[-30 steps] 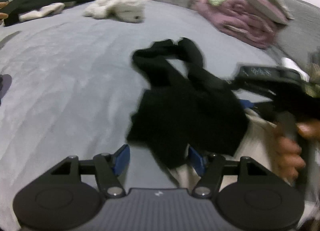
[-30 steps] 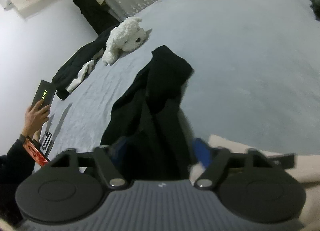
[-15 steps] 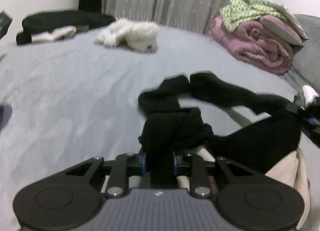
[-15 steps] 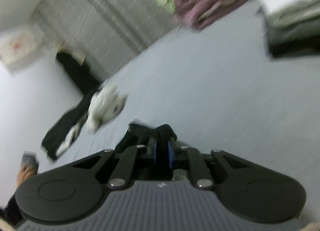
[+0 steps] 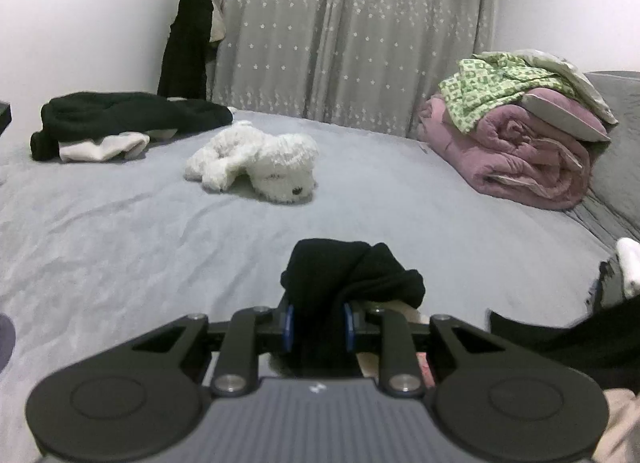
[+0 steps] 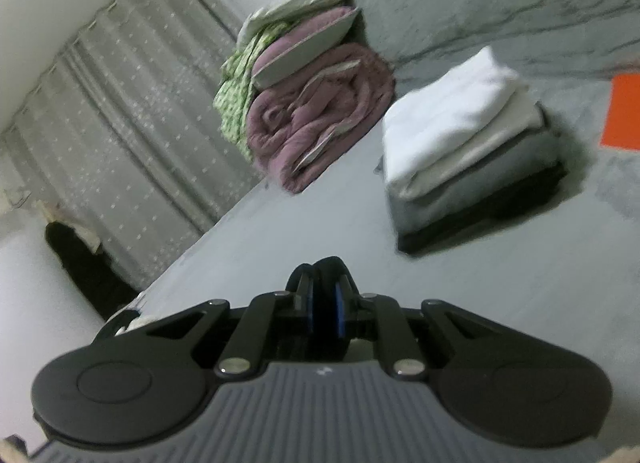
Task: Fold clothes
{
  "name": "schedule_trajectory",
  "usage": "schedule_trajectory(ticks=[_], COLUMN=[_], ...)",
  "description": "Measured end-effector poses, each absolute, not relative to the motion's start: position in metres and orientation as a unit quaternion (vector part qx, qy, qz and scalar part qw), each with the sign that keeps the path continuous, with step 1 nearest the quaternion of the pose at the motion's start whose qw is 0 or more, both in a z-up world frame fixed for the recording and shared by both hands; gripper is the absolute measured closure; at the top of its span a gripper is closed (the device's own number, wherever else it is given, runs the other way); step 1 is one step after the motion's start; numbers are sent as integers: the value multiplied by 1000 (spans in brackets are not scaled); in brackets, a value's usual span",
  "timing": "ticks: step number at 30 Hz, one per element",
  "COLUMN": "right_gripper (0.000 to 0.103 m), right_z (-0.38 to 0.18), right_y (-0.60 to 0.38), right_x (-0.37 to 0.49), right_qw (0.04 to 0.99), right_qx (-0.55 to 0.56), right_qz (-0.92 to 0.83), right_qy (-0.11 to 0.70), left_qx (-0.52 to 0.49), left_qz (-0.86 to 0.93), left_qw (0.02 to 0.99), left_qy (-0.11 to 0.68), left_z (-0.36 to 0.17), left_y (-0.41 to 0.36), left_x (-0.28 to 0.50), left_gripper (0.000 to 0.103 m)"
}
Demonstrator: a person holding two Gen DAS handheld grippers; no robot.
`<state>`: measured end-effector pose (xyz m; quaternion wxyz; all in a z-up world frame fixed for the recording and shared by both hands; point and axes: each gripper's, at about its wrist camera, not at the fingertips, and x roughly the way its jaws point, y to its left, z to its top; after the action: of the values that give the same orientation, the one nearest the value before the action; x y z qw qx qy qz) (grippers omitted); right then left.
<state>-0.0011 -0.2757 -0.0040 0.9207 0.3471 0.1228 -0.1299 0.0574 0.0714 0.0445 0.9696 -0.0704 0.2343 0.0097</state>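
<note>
Left wrist view: the left gripper (image 5: 318, 321) has its jaws clenched on a bunched black fabric garment (image 5: 352, 275), raised over the near part of the grey bed (image 5: 120, 231). The right gripper (image 6: 325, 309) has its jaws clamped on another part of that black cloth. A white plush dog (image 5: 260, 161) lies far behind; folded laundry (image 6: 464, 151) is stacked to the right.

Grey bed (image 5: 120, 243), star-dotted grey curtain (image 5: 340, 31), white walls (image 5: 80, 23), dim light.
</note>
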Motion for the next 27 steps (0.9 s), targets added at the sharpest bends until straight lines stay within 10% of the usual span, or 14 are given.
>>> schedule_trajectory(ticks=[20, 24, 27], right_gripper=[85, 51, 50], right_z=[-16, -19, -16], right_y=[-285, -287, -285], right_x=[15, 13, 9], right_qw=[927, 920, 922], right_qx=[323, 339, 337], right_qz=[-134, -130, -120], right_qy=[139, 148, 151], left_qx=[-46, -18, -22], left_qz=[40, 30, 16], left_qw=[959, 956, 953], left_qy=[278, 291, 302], left_z=[26, 22, 24], left_y=[65, 60, 63], left_x=[161, 148, 137], left_gripper=[70, 54, 53])
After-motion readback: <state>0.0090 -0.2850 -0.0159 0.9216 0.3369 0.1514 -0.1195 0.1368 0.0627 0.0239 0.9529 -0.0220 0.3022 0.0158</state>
